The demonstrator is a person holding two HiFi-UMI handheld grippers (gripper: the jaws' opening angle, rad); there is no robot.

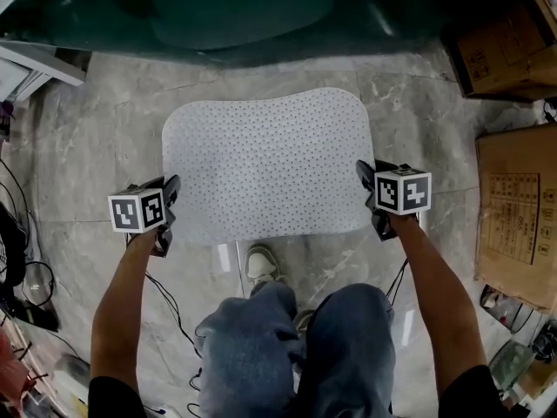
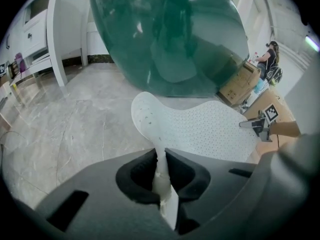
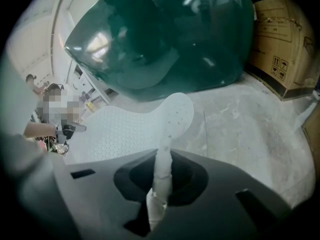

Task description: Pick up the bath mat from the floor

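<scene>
A white bath mat (image 1: 265, 164) dotted with small holes is stretched between my two grippers above the marble floor. My left gripper (image 1: 167, 200) is shut on the mat's near left corner; in the left gripper view the mat's edge (image 2: 161, 160) is pinched upright between the dark jaws. My right gripper (image 1: 365, 181) is shut on the near right corner, and the right gripper view shows the mat's edge (image 3: 162, 166) clamped the same way. The mat's far part (image 3: 175, 111) curls upward beyond the jaws.
A dark green tub (image 1: 235, 11) fills the far side. Cardboard boxes (image 1: 518, 207) stand at the right. A white cabinet (image 1: 35, 68) and cables (image 1: 26, 277) lie at the left. The person's legs and a shoe (image 1: 259, 264) are just behind the mat.
</scene>
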